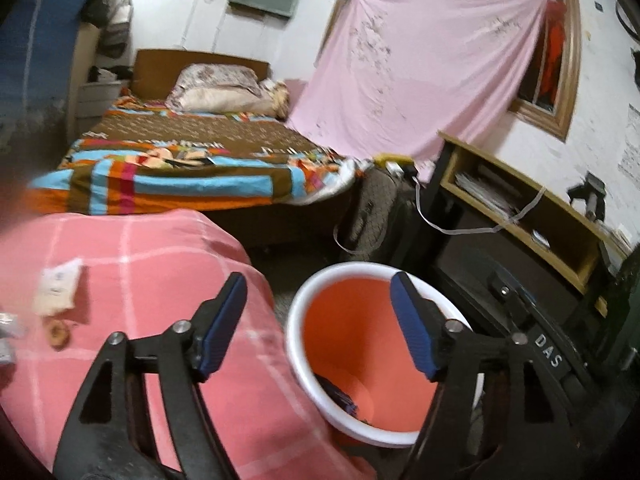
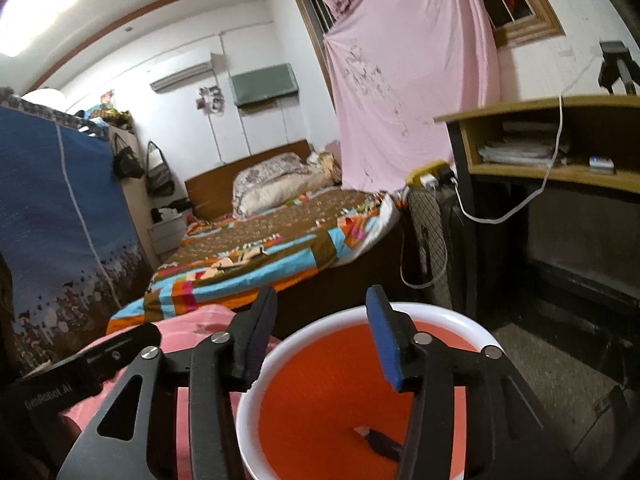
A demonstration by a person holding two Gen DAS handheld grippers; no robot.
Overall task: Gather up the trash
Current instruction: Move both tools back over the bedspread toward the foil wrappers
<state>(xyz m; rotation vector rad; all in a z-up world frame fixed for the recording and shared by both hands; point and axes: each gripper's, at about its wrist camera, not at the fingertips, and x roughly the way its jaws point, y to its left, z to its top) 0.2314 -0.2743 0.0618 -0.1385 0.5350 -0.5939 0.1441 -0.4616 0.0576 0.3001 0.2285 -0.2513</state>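
Note:
An orange bin with a white rim stands on the floor beside a pink checked cloth surface. Dark trash lies at its bottom; it also shows in the right wrist view. My left gripper is open and empty, above the bin's left rim. My right gripper is open and empty, above the bin. A white wrapper and a small brown scrap lie on the pink cloth at the left. Grey scraps sit at the left edge.
A bed with a striped quilt lies behind. A wooden desk with a white cable stands at right. A dark bag sits between bed and desk. A pink sheet hangs over the window. A blue wardrobe stands at left.

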